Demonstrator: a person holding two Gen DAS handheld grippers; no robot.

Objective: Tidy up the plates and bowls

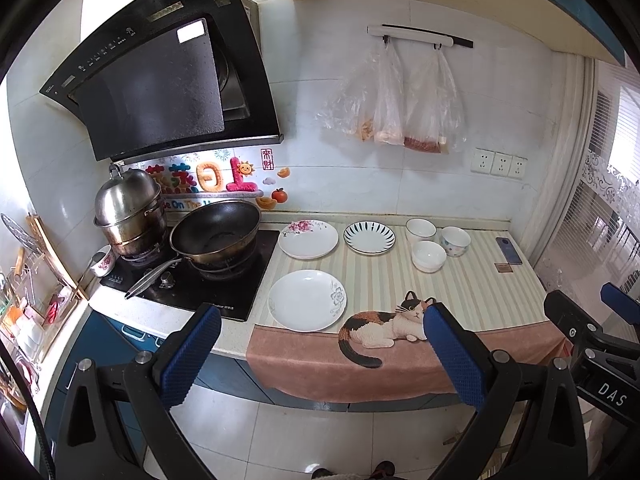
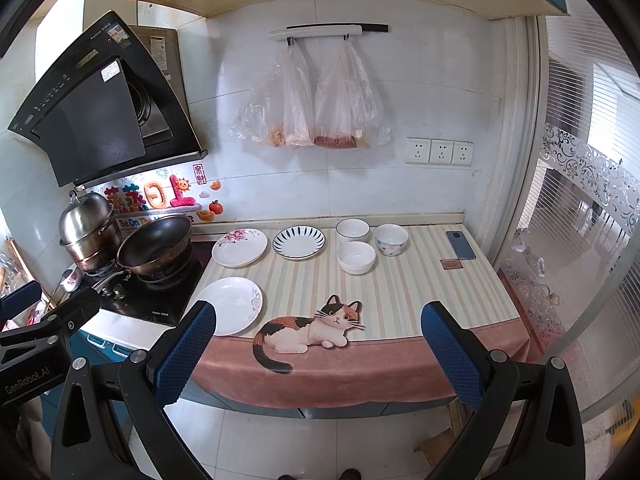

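Three plates lie on the striped counter mat: a white plate with a grey flower [image 1: 307, 300] [image 2: 231, 305] at the front, a pink-flowered plate [image 1: 308, 239] [image 2: 239, 247] behind it, and a blue-striped plate [image 1: 369, 237] [image 2: 299, 242]. To their right stand three bowls: a plain white bowl [image 1: 429, 256] [image 2: 356, 257], a rimmed white bowl [image 1: 421, 230] [image 2: 352, 230] and a dotted bowl [image 1: 455, 241] [image 2: 391, 239]. My left gripper [image 1: 322, 354] and right gripper [image 2: 318, 354] hang open in front of the counter edge, apart from everything, holding nothing.
A stove [image 1: 192, 280] with a black wok [image 1: 216, 232] and a steel steamer pot [image 1: 130, 212] sits left of the plates. A phone [image 2: 461, 245] and a small card [image 2: 451, 264] lie at the mat's right. Plastic bags [image 2: 312, 108] hang on the wall. A cat-print cloth [image 2: 320, 368] drapes over the counter's front edge.
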